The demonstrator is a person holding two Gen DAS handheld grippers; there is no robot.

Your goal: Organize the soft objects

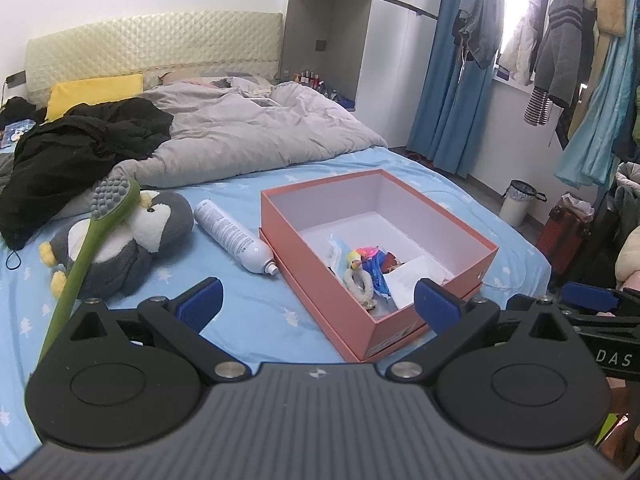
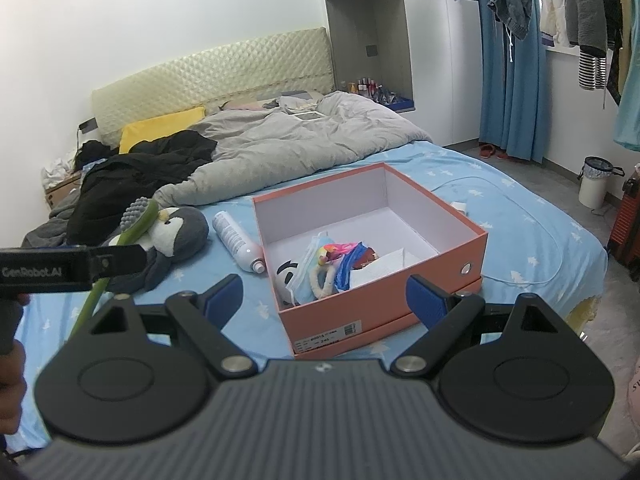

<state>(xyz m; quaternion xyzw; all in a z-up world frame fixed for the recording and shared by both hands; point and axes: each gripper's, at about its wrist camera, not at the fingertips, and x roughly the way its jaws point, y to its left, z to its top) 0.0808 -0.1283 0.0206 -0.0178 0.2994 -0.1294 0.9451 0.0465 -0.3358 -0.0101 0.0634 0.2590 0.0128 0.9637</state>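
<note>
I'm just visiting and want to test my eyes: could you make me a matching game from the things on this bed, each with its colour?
Things:
1. penguin
2. bottle
3. box
4. brush

Colours:
a. green handle
b. salmon outside
c. grey and white
d. white

Pairs: 1-c, 2-d, 3-b, 4-a

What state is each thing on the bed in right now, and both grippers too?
Box: open, no lid on, partly filled with small items.
Penguin: lying on the sheet, outside the box.
Brush: leaning across the penguin, head up.
Bottle: lying on its side beside the box.
Left gripper: open, holding nothing.
Right gripper: open, holding nothing.
</note>
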